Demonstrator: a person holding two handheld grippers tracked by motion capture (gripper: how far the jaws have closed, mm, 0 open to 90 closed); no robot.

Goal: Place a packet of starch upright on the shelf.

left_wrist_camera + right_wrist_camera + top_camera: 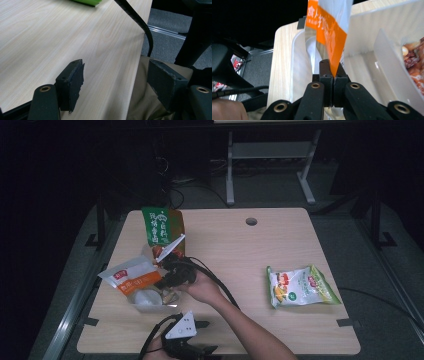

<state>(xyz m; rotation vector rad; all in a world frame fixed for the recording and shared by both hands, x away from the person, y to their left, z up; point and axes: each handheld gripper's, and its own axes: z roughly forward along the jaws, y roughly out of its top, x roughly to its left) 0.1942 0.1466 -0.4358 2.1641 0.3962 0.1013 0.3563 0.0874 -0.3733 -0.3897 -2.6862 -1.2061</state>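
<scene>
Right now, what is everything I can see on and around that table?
Table: one, pale wood, centre, with a round hole near the far edge.
Clear bin: one, see-through plastic, left side of the table.
Orange-and-white packet: one, at the bin, pinched at its edge.
Green packet: one, standing at the bin's far side.
Green-and-white packet: one, lying flat on the right.
Desk frame: one, grey, on the floor beyond the table.
Right tongs: black, shut on the orange-and-white packet.
Left tongs: black, open, at the table's near edge.
</scene>
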